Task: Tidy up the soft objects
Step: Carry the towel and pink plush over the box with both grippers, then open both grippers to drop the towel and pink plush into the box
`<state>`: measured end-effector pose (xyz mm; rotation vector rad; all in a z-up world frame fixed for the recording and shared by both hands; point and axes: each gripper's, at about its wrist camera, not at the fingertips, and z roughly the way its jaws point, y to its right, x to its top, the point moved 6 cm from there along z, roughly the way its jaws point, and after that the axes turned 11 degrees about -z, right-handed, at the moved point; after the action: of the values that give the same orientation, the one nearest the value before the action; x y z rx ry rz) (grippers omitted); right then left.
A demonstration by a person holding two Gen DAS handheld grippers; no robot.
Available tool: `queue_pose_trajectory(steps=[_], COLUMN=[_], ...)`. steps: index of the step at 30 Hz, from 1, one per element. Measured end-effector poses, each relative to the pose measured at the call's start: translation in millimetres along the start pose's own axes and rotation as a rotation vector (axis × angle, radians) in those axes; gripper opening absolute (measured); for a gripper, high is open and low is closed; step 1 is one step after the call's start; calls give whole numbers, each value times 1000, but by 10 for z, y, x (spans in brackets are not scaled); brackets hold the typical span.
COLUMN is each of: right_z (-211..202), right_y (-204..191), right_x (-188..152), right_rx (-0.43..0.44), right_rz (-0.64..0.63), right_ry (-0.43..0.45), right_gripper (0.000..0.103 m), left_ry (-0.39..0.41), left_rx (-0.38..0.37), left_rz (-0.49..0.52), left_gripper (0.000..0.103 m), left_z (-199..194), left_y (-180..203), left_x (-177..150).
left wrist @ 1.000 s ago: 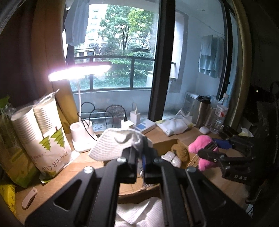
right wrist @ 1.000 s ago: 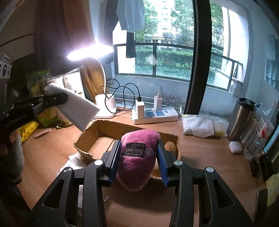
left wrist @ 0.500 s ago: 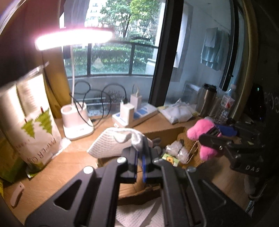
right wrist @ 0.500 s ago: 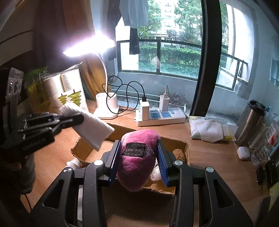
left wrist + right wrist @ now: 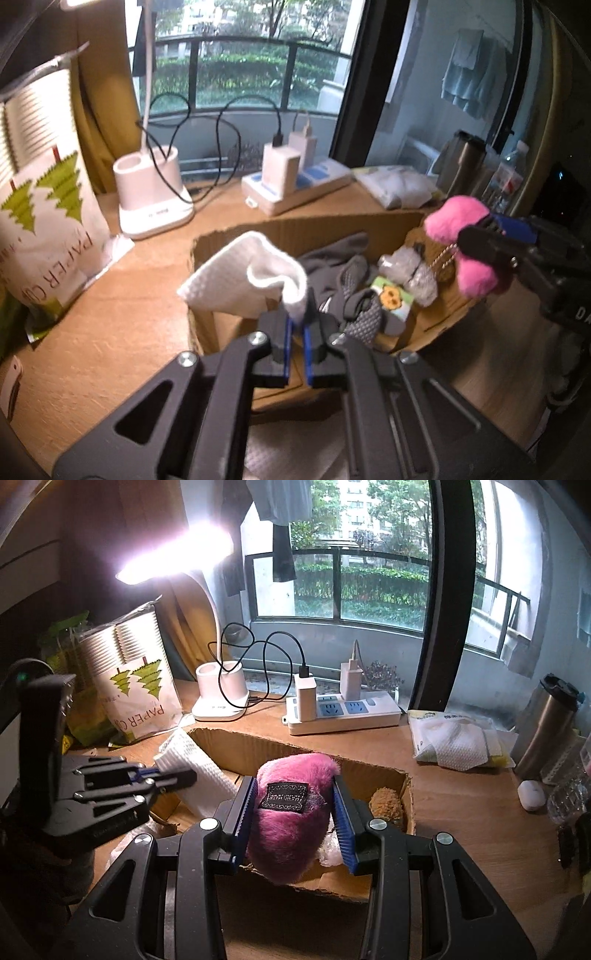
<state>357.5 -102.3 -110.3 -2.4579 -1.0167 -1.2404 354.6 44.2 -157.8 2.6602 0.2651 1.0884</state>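
- So over the last second I dropped my left hand-held gripper (image 5: 297, 334) down toward the box (image 5: 314, 230) and tipped it forward. The lamp head that was in its view was nearly out the top of the frame, and I could see right into the box.
- That put the white cloth (image 5: 243, 278) over the box's left end instead of up in the air, so I figured the drop-off was close.
- Left jaws were pinched nearly together on one edge of the cloth, just starting to ease apart. The cloth stuck out ahead and to the left of the tips, part of it past the box wall.
- My right hand-held gripper (image 5: 293, 814) drifted in a bit too, no change in grip: half-open jaws squeezing the pink plush (image 5: 291, 812) on both sides.
- The plush hung over the near edge of the box, right end, above the stuff already inside (grey gloves (image 5: 347, 277), a tan fuzzy thing (image 5: 386, 801)).
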Motion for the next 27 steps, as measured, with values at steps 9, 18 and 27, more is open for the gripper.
queue_pose_trajectory(steps=[9,18,27], right_z=[62,202,417], right_y=[-56,-303,-522], right_x=[46,112,143], right_rx=[-2,30,73], right_rz=[-13,-37,-51], right_ry=[-15,-29,-52], right_gripper=[42,42,42], left_ry=[32,59,72], left_rx=[42,61,53], left_rz=[28,30,-16], left_gripper=[18,19,34], left_z=[-166,-355,-462], left_y=[-17,-176,-344], left_x=[-7,-40,-39])
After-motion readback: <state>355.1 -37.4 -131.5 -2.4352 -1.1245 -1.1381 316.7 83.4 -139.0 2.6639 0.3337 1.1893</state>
